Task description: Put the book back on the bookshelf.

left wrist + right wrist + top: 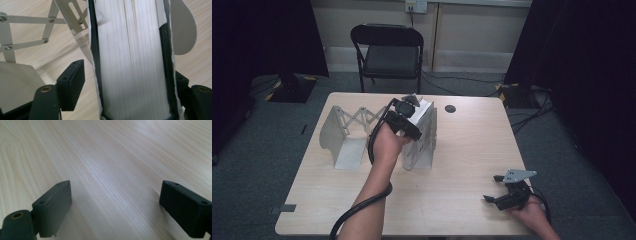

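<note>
Placement of the book [132,60] into the expandable metal rack [343,131] was judged nearly done: it stood upright at the rack's right end. In the left gripper view, the left gripper's [130,82] fingers [71,83] were seen half open, the book between them, one clear of its cover. In the high view, the right gripper [498,187] was seen wide open and empty, on the bench [462,150].

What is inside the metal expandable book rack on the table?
One thick book stands at the right end of the book rack, between the left gripper jaws. The other part looks empty. The hand covers the book's lower part.
</note>
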